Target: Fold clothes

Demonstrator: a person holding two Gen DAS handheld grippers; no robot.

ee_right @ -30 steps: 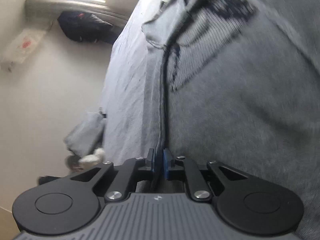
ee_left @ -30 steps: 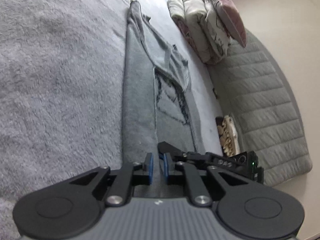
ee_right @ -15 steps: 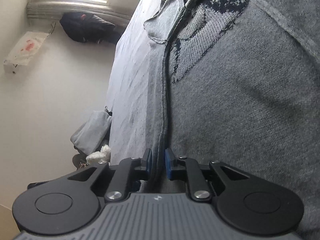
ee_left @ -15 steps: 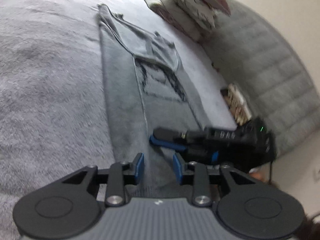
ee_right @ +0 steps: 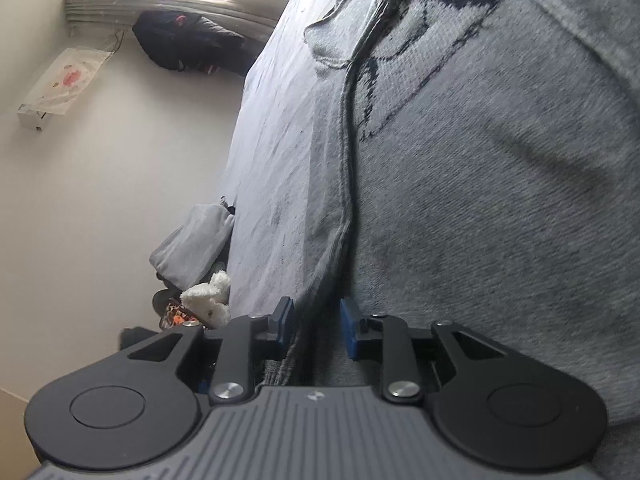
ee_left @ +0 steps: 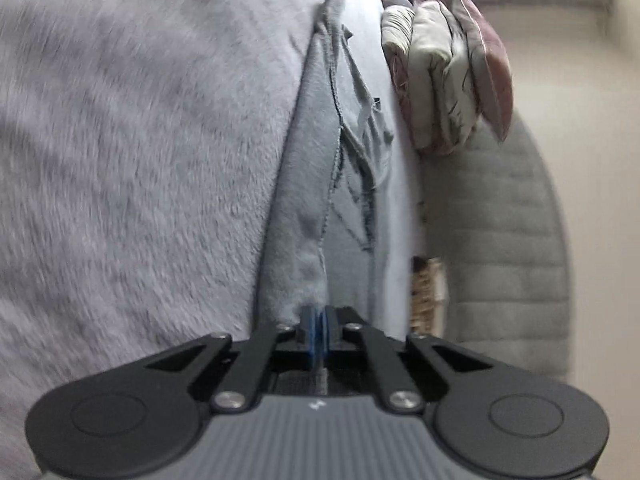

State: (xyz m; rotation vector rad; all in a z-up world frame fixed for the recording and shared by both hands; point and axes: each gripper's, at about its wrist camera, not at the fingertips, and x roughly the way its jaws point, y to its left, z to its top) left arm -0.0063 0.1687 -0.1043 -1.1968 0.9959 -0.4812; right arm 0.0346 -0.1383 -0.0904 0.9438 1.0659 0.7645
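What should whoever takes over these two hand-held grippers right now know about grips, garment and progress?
Left hand-held gripper: shut, with the hem edge of the grey knit T-shirt with a dark line print at its pads; whether cloth is pinched is unclear.
Right hand-held gripper: jaws opening, the shirt's seam edge between them but not pressed.
The shirt lies lengthwise on the grey fleece bed cover, one side already folded over.
Left: finish folding and set it aside.

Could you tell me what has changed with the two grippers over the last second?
The left gripper opened briefly, moved to the grey sweater's near edge, and its jaws have shut on it. The right gripper, shut on the sweater's folded edge before, is opening its jaws, with fabric still between them. The sweater remains flat on the bed.
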